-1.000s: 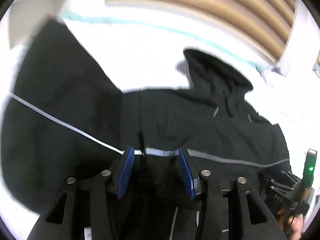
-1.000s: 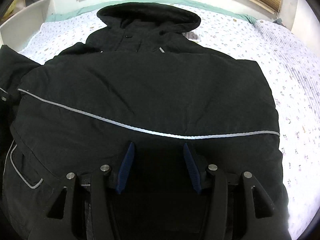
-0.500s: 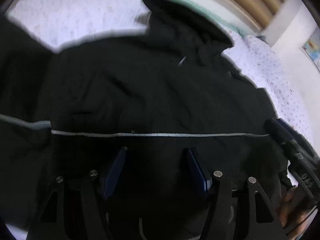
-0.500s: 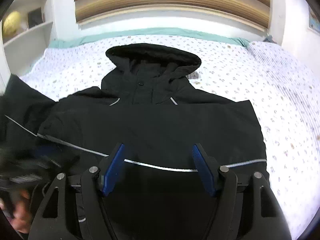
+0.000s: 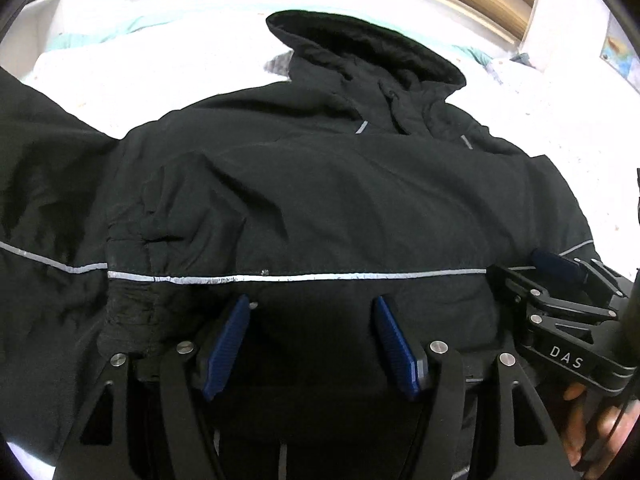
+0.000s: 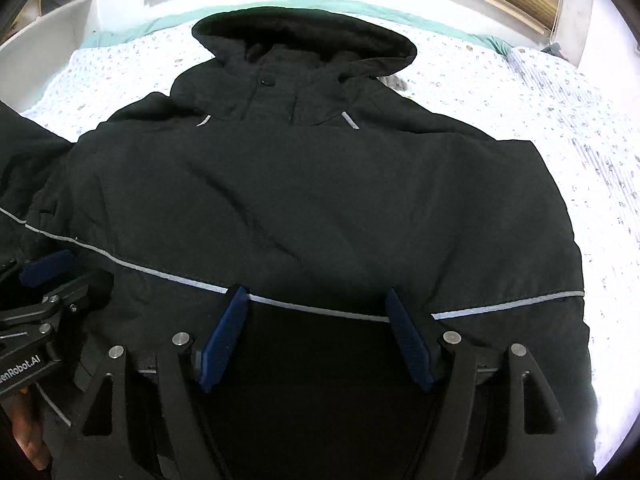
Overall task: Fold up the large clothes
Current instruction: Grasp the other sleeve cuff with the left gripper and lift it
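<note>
Hovering low over a black hooded jacket (image 5: 340,200) spread front-up on a floral bedsheet (image 5: 160,68), the left gripper (image 5: 312,344) holds its blue pads wide apart with nothing between them, aimed along the garment toward the hood (image 5: 360,48). The risk, seen from this side, is a shallow bite — the padded shell looks thick and slippery, and jaws closing just below the reflective stripe (image 5: 280,278) could catch only the top layer, so a fold would drag the front and leave the back behind. The sleeve (image 5: 48,160) on the left lies loose and outspread and could trail out of any fold.

From the right wrist, the right gripper (image 6: 316,336) sits level over the lower body of the jacket (image 6: 320,200), pads likewise spread and empty, tips at the stripe (image 6: 500,308). The two tools stand close side by side — a crowded grab might bunch the hem unevenly.
</note>
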Demonstrator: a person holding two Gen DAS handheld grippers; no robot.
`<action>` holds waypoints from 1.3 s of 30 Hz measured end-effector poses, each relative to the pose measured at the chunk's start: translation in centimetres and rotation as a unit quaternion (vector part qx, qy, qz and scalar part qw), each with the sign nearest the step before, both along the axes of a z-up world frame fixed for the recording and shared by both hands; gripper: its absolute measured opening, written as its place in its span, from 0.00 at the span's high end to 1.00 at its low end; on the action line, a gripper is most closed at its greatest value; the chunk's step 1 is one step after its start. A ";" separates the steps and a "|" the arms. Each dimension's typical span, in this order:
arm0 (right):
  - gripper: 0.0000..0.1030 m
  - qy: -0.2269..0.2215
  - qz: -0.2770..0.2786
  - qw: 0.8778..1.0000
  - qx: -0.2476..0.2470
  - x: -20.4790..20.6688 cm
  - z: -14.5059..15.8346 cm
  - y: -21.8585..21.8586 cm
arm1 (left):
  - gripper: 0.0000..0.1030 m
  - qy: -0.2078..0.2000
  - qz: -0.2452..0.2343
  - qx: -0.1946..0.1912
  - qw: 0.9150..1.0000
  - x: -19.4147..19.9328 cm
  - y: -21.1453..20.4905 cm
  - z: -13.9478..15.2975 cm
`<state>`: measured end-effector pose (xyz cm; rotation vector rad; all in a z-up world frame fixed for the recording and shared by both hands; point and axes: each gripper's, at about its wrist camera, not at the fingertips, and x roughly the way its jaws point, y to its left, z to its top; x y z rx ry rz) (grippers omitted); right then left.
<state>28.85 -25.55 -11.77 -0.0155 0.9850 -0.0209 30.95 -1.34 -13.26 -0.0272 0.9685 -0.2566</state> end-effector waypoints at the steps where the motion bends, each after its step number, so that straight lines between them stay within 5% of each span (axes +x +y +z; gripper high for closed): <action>1: 0.26 0.005 -0.002 1.000 0.015 -0.4 0.4 0.0 | 0.35 0.000 -0.003 -0.004 1.000 -0.2 0.1 0.4; 4: 0.26 -0.008 0.024 0.997 0.072 -2.2 2.2 1.1 | 0.35 -0.014 -0.012 -0.034 0.999 -2.0 1.4 3.1; 9: 0.26 -0.047 0.081 0.994 0.060 -3.9 4.7 7.3 | 0.35 -0.074 -0.015 -0.077 0.994 -6.2 6.6 10.0; 15: 0.25 -0.086 0.107 0.990 0.016 -3.7 0.4 12.0 | 0.35 -0.099 0.100 -0.065 0.988 -7.1 19.2 13.5; 17: 0.23 -0.081 0.116 0.990 -0.001 -3.9 -1.9 12.5 | 0.35 -0.097 0.157 -0.056 0.981 -6.5 24.1 13.2; 23: 0.20 -0.090 0.116 0.989 0.026 -3.8 -2.0 11.8 | 0.35 -0.074 0.272 -0.102 0.954 -3.0 35.9 9.2; 31: 0.17 -0.099 0.121 0.987 0.042 -3.9 -2.3 11.4 | 0.35 -0.018 0.312 -0.243 0.918 3.3 40.8 0.9; 37: 0.15 -0.105 0.122 0.986 0.049 -3.7 -2.4 11.4 | 0.34 -0.041 0.297 -0.267 0.916 5.6 39.6 -0.8; 39: 0.15 -0.106 0.122 0.986 0.050 -3.7 -2.4 11.4 | 0.60 -0.053 0.301 -0.240 0.922 5.6 38.8 -0.3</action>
